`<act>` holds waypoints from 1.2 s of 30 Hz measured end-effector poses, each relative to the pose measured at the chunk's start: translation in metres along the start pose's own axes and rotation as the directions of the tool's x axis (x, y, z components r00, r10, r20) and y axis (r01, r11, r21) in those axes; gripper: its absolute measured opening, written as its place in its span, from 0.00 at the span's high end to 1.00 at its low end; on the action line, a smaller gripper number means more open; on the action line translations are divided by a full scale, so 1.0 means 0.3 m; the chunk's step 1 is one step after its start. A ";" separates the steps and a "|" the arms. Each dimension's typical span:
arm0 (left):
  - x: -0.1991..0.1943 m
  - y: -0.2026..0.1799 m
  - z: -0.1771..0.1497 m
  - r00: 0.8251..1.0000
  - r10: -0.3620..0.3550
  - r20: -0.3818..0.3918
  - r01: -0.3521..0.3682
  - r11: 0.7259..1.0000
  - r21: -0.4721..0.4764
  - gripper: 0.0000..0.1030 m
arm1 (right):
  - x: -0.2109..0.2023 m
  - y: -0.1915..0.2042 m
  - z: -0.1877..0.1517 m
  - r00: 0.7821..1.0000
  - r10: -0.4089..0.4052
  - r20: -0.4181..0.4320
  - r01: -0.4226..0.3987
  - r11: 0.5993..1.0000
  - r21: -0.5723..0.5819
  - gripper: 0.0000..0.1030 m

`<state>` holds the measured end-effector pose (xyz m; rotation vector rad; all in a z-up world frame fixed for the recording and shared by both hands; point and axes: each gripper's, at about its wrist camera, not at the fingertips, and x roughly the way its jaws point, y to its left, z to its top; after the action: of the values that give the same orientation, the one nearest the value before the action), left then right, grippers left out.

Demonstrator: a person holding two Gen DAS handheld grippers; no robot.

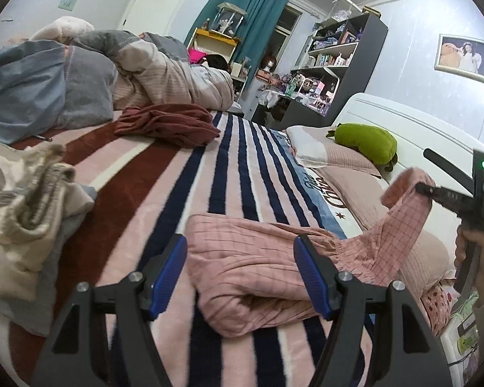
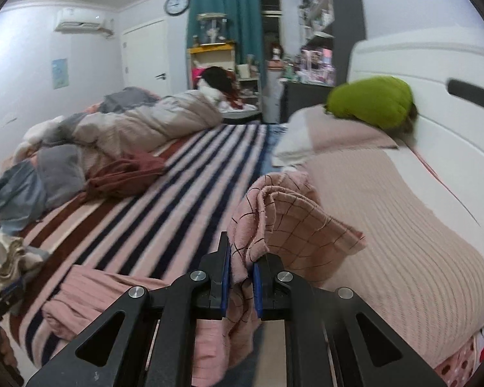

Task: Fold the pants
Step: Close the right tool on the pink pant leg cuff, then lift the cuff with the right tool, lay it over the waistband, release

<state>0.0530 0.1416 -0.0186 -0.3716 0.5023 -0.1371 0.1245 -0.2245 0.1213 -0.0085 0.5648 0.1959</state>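
The right gripper (image 2: 242, 277) pinches the pants (image 1: 258, 271), lifted above the bed (image 1: 209, 174). The left gripper (image 1: 240, 277) hangs open over them. Only the left view shows the hand (image 1: 477, 254).

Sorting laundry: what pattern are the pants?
Pink pants with a thin dark grid check, clearest in the right wrist view.

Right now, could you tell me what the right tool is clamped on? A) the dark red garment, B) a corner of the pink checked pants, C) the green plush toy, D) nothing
B: the right tool is shut on a bunched edge of the pink checked pants, lifting that part off the bed.
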 end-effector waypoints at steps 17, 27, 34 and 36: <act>-0.113 0.167 -0.004 0.999 0.023 0.033 -0.021 0.998 -0.058 0.37 | 0.198 0.683 0.031 0.954 0.243 -0.173 -0.278 0.937 -0.214 0.94; -0.127 0.191 -0.014 0.999 0.031 0.021 -0.030 0.998 -0.059 0.37 | 0.245 0.816 -0.102 0.909 0.285 -0.303 -0.369 0.888 -0.273 0.94; -0.093 0.151 -0.014 1.000 0.011 -0.011 -0.011 0.999 -0.036 0.37 | 0.264 0.794 -0.340 0.821 0.349 -0.452 -0.476 0.855 -0.205 0.94; -0.084 0.137 -0.018 1.000 0.006 -0.023 -0.007 1.000 -0.028 0.37 | 0.268 0.777 -0.382 0.808 0.365 -0.462 -0.490 0.852 -0.184 0.94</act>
<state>0.0299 0.1833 -0.0274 -0.3964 0.5284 -0.1284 0.0865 0.0118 -0.0078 -0.2196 0.9565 0.7428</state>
